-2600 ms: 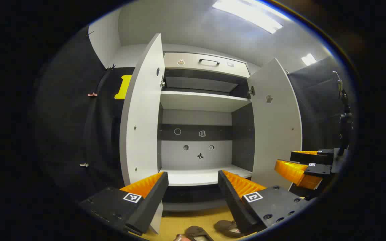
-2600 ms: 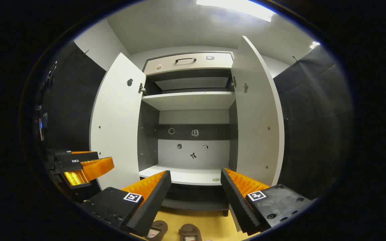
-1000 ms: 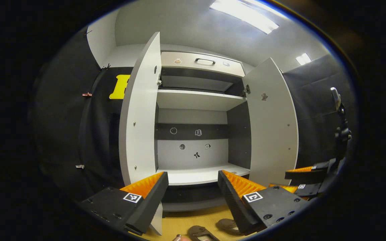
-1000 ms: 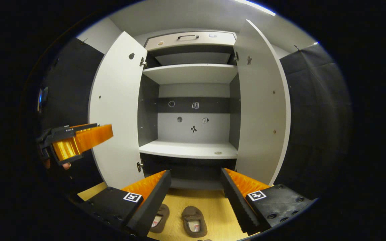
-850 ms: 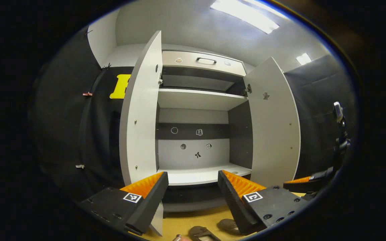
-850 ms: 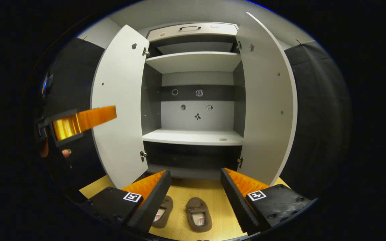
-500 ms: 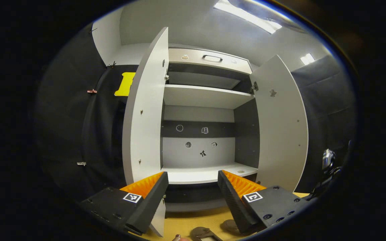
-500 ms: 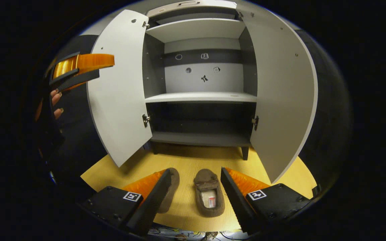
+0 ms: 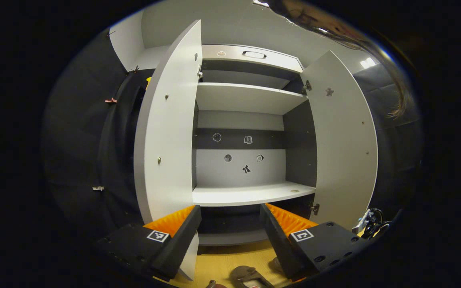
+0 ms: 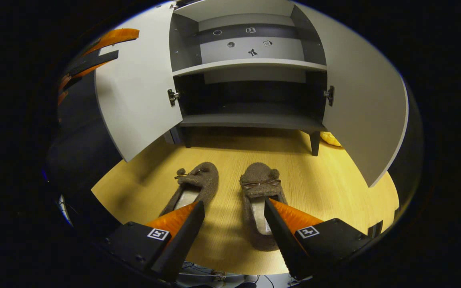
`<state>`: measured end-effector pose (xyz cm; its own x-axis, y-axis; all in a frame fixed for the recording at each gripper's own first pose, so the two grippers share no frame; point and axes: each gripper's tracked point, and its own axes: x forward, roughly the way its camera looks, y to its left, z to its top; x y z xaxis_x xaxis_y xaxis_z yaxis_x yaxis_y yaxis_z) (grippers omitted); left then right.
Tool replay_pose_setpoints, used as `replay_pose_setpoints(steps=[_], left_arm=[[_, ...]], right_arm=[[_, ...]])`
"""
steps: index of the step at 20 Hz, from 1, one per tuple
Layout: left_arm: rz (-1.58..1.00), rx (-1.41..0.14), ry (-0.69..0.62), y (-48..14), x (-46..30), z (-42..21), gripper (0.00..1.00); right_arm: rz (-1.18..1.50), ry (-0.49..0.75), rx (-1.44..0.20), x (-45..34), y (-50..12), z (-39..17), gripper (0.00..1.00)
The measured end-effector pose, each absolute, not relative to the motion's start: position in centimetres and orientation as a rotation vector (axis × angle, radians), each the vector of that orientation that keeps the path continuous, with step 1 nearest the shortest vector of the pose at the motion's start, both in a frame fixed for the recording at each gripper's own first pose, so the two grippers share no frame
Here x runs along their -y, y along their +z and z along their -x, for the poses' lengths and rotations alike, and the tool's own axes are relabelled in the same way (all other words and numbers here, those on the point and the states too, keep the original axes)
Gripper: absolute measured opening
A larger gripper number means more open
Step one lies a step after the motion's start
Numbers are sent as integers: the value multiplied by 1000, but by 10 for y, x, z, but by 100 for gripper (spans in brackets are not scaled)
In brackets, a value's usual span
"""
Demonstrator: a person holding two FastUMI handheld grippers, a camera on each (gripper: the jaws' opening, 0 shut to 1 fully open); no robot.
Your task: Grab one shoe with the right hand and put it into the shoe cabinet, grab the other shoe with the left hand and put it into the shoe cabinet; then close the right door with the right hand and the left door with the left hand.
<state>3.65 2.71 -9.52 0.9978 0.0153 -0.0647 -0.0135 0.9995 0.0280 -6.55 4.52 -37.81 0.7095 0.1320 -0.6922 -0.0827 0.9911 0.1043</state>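
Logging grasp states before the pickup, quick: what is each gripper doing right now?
Left gripper: open, holding nothing.
Right gripper: open, holding nothing, above the two shoes on the floor.

Illumination was overhead, from a ceiling light (image 9: pixel 367 62) at the left gripper view's upper edge; the shoe cabinet (image 10: pixel 250 64) cast a soft shadow on the wooden floor (image 10: pixel 334 180); its lowest bay was dim. Both views were sharp centrally; fisheye distortion bowed the cabinet doors (image 9: pixel 166 132) towards the rim.
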Motion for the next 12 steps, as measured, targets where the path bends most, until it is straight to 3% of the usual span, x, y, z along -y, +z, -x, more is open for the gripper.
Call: replay_pose_setpoints(steps=[7, 8, 12], left_arm=[[-17, -128, 30, -140, -29, -43, 94], [-18, -138, 31, -145, -28, -43, 94], [-13, -151, 29, -155, -27, -44, 95]], right_arm=[[-40, 157, -809, -42, -435, 44, 91], [-35, 159, -803, -42, -438, 39, 84], [2, 158, -778, -40, -454, 17, 78]])
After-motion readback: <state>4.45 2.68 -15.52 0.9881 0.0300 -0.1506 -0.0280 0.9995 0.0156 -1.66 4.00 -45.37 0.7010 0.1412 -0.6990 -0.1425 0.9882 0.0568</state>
